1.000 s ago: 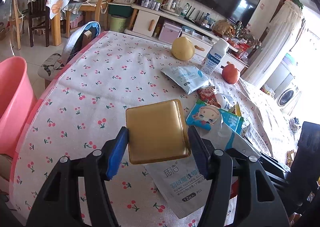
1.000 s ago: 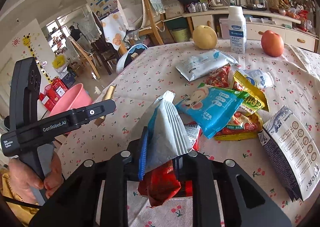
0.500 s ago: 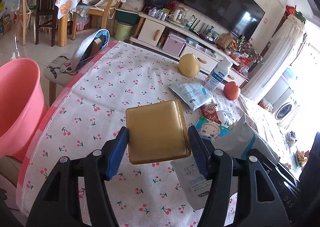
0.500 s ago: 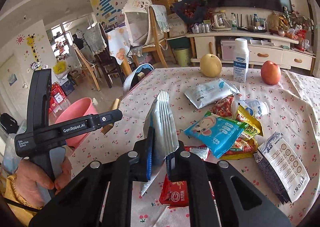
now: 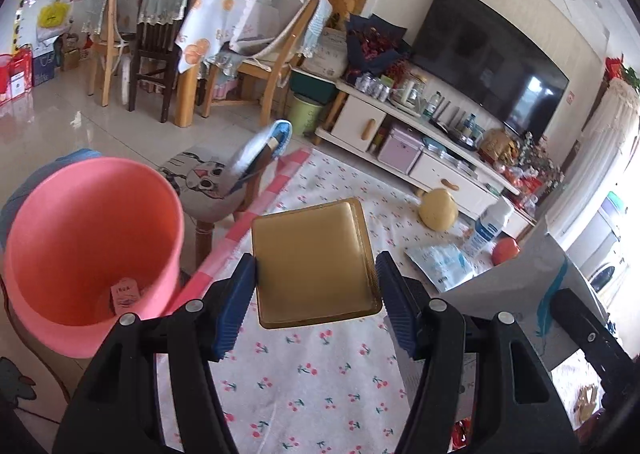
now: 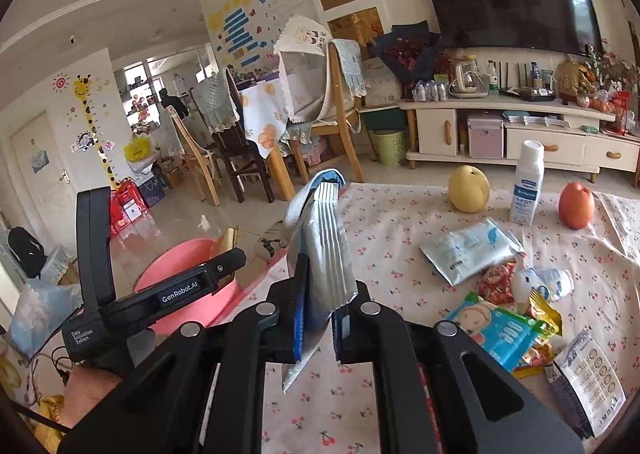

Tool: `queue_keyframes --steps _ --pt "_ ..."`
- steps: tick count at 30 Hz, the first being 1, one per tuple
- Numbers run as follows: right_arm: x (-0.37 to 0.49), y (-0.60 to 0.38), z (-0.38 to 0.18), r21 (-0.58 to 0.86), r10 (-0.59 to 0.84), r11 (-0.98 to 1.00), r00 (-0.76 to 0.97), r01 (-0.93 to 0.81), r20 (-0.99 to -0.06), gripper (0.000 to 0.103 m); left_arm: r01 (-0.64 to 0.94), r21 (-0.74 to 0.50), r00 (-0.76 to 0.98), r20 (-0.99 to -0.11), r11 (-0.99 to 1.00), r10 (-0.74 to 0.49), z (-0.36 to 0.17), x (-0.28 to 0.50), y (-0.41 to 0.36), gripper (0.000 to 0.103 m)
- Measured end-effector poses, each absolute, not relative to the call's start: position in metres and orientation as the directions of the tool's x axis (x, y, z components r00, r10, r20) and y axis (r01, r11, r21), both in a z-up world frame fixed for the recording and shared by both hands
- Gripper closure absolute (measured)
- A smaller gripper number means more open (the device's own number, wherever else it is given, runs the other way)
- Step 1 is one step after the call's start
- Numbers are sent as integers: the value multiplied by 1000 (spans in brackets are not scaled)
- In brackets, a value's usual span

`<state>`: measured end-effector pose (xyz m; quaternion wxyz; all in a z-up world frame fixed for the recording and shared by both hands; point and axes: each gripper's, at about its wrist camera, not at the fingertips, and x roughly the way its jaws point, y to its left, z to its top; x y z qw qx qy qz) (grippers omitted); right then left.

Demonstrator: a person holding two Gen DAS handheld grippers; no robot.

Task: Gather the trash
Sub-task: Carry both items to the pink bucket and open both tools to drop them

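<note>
Left claw (image 5: pixel 316 294) has its blue pads clamped on both sides of a flat gold tray (image 5: pixel 314 264), holding it up off the worktop (image 5: pixel 320 374) with the tray face tilted toward the camera. Right next to it on the left, down on the floor, sits the pink bucket (image 5: pixel 80 254), and you can see a small scrap of packaging lying in the bottom of it. Right claw (image 6: pixel 318 320) is squeezed tight on a silvery foil pouch (image 6: pixel 328 250) with a ribbed seal edge, which sticks up out of the jaws and hangs a bit below them too. From the right wrist view the left gripper body shows on the left with a hand (image 6: pixel 90 394) wrapped around its handle, and the pink bucket is just behind it. Further out on the cherry-print cloth there's still a pile of wrappers: a white wipes pack (image 6: pixel 468 250), a blue snack bag (image 6: pixel 500 330), a yellow wrapper (image 6: pixel 542 312) and a dark printed bag (image 6: pixel 584 386) at the right edge. Beyond those stand a pear (image 6: pixel 469 188), a white bottle (image 6: pixel 528 182) and an orange fruit (image 6: pixel 576 204).
</note>
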<state>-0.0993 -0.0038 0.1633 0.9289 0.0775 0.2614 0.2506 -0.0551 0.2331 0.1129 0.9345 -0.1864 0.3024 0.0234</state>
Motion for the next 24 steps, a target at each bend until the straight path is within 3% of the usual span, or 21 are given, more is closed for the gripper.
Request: queue_keyframes --steps 10,22,24 --pt "-69 115 192 260 617 786 682 -561 -392 92 -459 -370 776 -609 808 162 111 -51 336 41" --pt "-26 225 155 276 669 734 591 -620 -451 92 -626 -454 694 -696 634 186 83 -53 414 40" --pt "-21 229 140 296 672 730 567 -617 -476 90 -643 -465 680 -712 609 174 77 -51 421 37"
